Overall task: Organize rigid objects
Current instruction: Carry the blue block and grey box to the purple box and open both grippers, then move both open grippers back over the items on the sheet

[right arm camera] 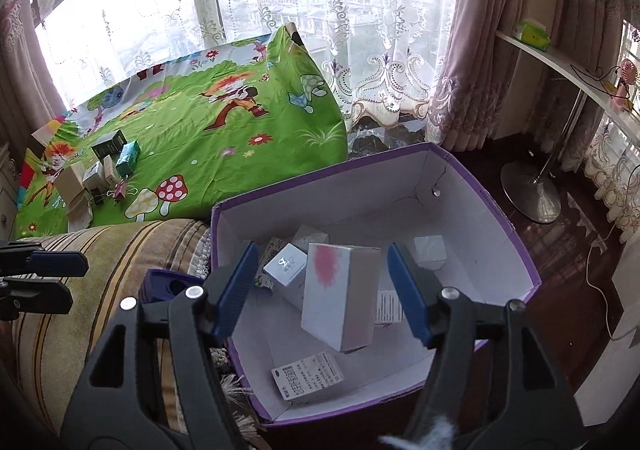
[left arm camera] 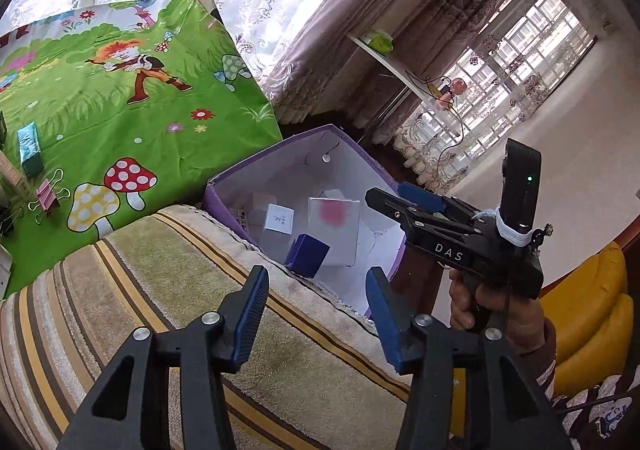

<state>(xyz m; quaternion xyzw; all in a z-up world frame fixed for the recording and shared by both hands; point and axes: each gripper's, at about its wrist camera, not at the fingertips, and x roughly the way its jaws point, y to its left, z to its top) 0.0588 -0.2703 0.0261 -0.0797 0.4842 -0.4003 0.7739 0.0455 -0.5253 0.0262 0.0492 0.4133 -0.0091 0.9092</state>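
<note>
Status, approx. mid-task. We have both grippers over the purple box (right arm camera: 500,206), which fills the lower centre of the right wrist view.

Done so far, as we read it: several small boxes already lie inside. The white box with a pink blot (right arm camera: 340,298) leans at centre, a grey-white box (right arm camera: 286,264) sits just left of it, another pale box (right arm camera: 430,252) is at the far wall, and a label-printed box (right arm camera: 308,374) lies flat at the near edge. A dark blue box (left arm camera: 308,254) shows at the box's near rim in the left wrist view.

Fingers: right gripper (right arm camera: 324,290) has fingers apart, nothing between the pads; the pink-blot box is seen beyond them, not clamped. Left gripper (left arm camera: 316,314) likewise apart and empty.

Left to do: a cluster of small boxes (right arm camera: 100,170) remains on the green cartoon sheet (right arm camera: 224,154), left of frame, with a pink binder clip (left arm camera: 46,192) beside it. We judge these need transfer next; exact count unclear.
</note>
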